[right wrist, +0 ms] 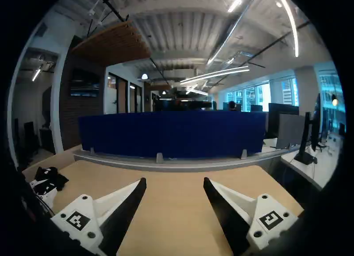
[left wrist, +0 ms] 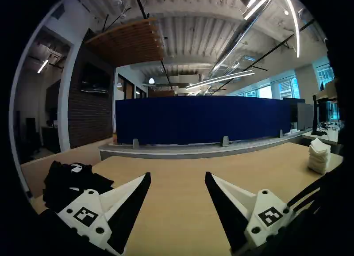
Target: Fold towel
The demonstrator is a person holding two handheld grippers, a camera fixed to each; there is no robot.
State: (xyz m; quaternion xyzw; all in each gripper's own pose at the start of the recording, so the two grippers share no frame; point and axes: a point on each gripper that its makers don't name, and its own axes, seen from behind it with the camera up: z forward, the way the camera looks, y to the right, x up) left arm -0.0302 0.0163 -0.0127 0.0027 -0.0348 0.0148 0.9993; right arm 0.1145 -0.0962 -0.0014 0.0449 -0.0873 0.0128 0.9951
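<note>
A crumpled heap of black cloth [left wrist: 71,183] with a small white tag lies on the wooden table [left wrist: 177,203], left of my left gripper [left wrist: 178,175]. That gripper is open above bare table with nothing between its fingers. A stack of folded white towels [left wrist: 318,155] stands near the table's right corner. In the right gripper view my right gripper [right wrist: 174,180] is open too, over bare wood [right wrist: 172,212]. The black cloth [right wrist: 49,174] sits far off at its left edge, with a white part of the other gripper [right wrist: 42,188] beside it.
A blue partition [left wrist: 199,119] on a grey rail closes off the table's far edge. Beyond the right end are desks with monitors [right wrist: 305,132]. A brick wall [left wrist: 88,119] and open floor lie to the left. Dark cables [left wrist: 312,194] cross the left gripper view's lower right.
</note>
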